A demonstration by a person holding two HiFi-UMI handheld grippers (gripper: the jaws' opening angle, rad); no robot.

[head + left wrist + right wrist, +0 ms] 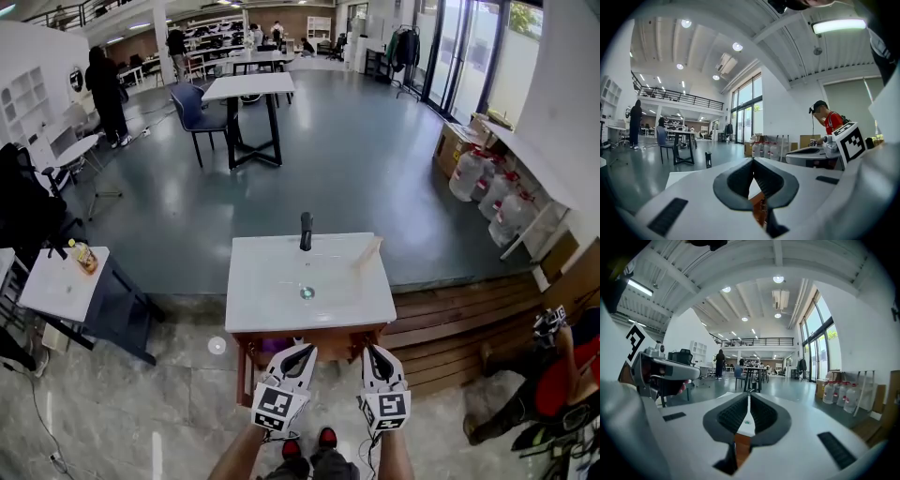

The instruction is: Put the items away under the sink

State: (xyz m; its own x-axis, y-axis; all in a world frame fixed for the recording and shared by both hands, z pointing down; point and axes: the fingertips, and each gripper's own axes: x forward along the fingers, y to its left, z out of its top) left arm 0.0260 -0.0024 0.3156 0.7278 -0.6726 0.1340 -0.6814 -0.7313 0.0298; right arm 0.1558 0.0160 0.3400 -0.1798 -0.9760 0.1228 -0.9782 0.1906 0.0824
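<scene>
Sink unit (253, 309), one, with a white rectangular top on a brown wooden cabinet (330, 343), stands at centre, just ahead of both grippers; on its top, left to right: one black upright faucet (306, 231) at the back edge, one round drain (307, 293) below it, one pale wooden stick (367, 251) lying tilted at the back right.

Grippers, two, white with grey pads: left gripper (304, 350) (753, 161) has its jaws closed tip to tip with nothing between them; right gripper (748, 397) (373, 351) likewise has its jaws together and empty; both are held near the cabinet front.

Room, left to right: one small white side table (52, 286) bearing one yellow-orange bottle (84, 255); one person in black (105, 89) standing far back; one blue chair (192, 108) beside one white-topped black-legged table (248, 86); one cardboard box (455, 141); at least three clear water jugs with red caps (487, 187) by the right wall; one person in red (562, 375) at lower right.

Floor: glossy grey beyond the sink, pale stone tile (169, 412) in front of it, wooden steps (450, 323) to the right.
</scene>
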